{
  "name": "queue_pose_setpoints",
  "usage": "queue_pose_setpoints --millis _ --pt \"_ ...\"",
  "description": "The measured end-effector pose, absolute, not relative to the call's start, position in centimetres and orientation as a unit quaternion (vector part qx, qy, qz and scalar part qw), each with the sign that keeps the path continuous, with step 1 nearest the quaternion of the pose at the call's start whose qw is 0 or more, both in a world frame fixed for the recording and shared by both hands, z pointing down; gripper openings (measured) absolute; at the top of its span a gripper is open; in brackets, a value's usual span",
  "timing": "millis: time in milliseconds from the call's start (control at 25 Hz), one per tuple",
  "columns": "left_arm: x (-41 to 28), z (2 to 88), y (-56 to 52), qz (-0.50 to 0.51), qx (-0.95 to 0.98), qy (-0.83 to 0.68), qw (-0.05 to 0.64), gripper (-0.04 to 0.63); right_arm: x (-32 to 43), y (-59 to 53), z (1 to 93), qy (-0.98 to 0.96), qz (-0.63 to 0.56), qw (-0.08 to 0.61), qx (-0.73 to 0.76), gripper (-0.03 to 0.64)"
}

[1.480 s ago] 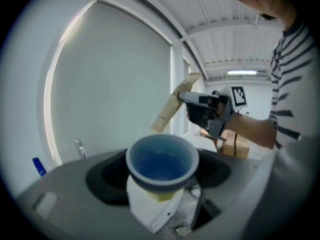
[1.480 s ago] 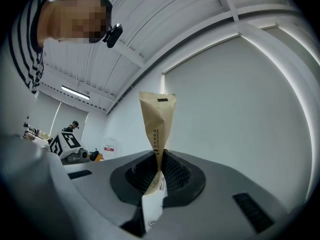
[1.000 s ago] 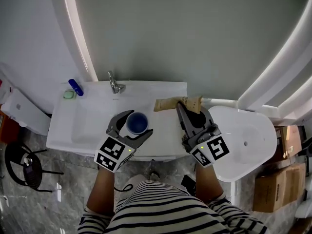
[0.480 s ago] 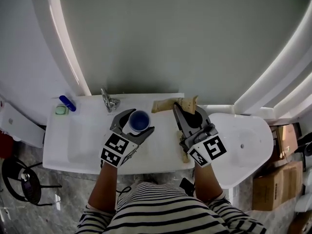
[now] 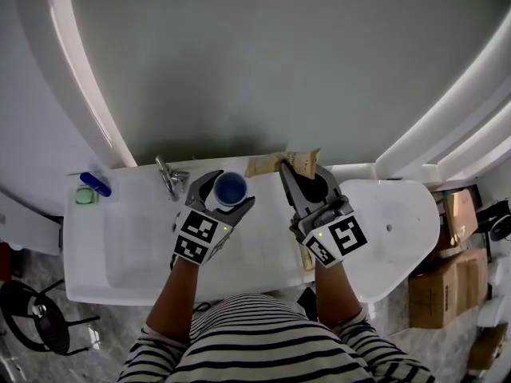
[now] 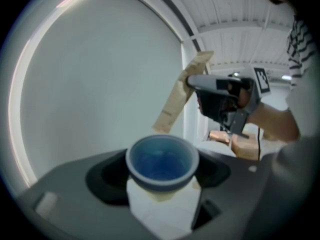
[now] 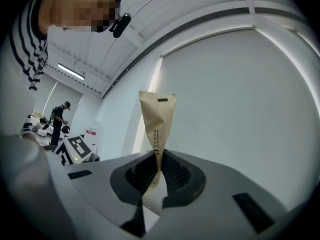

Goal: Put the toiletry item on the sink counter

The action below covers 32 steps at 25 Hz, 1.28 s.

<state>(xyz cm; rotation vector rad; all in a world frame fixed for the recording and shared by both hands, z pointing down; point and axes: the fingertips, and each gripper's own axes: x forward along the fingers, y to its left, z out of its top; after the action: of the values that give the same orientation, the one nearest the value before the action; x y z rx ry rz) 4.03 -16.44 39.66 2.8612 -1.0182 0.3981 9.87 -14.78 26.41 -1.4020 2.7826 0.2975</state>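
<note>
While left tool (image 5: 227, 191) clamps blue cup (image 6: 162, 160), right tool (image 5: 299, 174) pinches tan packet (image 7: 158, 119), print illegible.

Grey wall (image 5: 239, 54), lit arched strips (image 5: 84, 82); marbled grey floor (image 5: 104, 337); cardboard boxes (image 5: 443, 302) at right.

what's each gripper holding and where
Left gripper: blue cup, by its sides below the rim. Right gripper: tan paper packet, pinched across its lower part.

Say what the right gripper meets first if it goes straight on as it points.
Probably the grey wall, with the paper packet in the right gripper touching it first; depth is unclear.
</note>
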Motion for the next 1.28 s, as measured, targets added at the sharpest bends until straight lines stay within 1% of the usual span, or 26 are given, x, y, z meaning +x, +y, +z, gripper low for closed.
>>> queue_pose_setpoints --millis 400,680,1040,1280 --pt "4.6 43.0 -20.2 0.136 0.927 -0.348 0.04 0.374 9.2 -18.1 28.5 0.89 0.087 -0.013 -0.447 0.026" --pt "5.2 46.8 -23.2 0.132 0.92 -0.367 0.045 0.374 9.6 -21.4 31.0 0.898 0.068 -0.021 -0.435 0.026" --pt "4.9 51.9 -27.3 0.138 0.91 -0.39 0.032 0.376 9.6 -25.4 35.0 0.904 0.039 -0.03 -0.425 0.026" --pt "4.4 55.8 -29.0 0.157 0.908 -0.386 0.051 0.374 8.7 -27.7 37.3 0.905 0.02 -0.036 -0.424 0.026"
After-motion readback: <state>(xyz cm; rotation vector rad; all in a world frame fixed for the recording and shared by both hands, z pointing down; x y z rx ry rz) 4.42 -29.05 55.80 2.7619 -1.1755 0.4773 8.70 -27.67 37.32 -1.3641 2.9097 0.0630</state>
